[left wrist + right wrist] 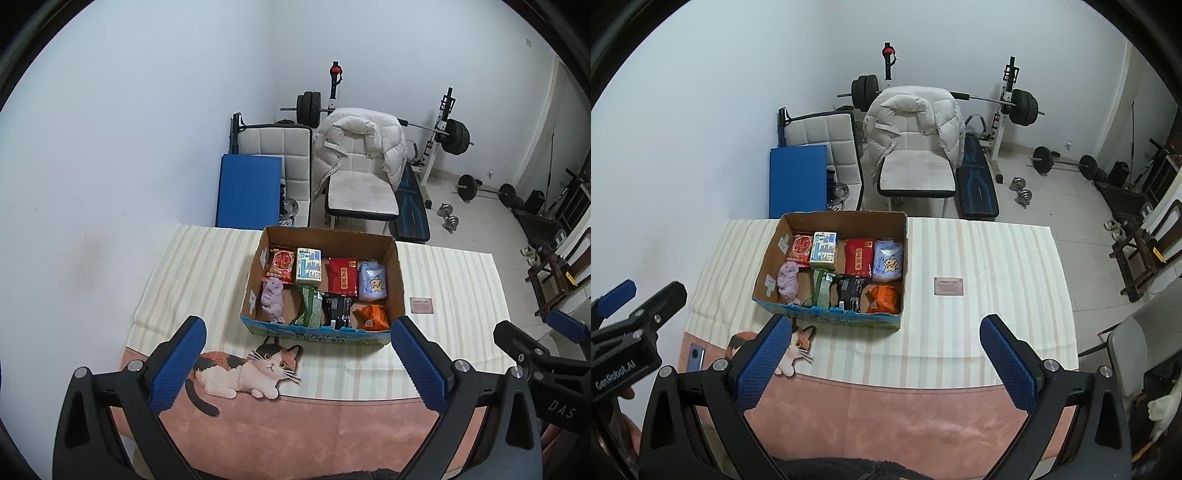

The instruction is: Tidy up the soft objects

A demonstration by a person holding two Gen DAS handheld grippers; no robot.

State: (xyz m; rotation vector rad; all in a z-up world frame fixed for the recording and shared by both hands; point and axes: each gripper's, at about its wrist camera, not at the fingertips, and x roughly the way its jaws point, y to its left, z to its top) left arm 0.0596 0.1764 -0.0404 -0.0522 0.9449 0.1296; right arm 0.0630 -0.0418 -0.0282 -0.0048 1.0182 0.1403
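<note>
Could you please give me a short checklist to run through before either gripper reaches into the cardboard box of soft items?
1. Left gripper open and holding nothing: ok.
2. Right gripper open and holding nothing: ok.
3. Open brown cardboard box upright on the striped tablecloth, top unobstructed: ok.
4. Crumpled lilac cloth lies loose near the box's left wall, with bare box floor beside it for the fingers: ok.
5. Packets in the near row, the green, black and orange ones, sit close together; room for the fingers between them: cannot tell.
6. Small pink card on the cloth, right of the box, out of the approach path: ok.
</note>
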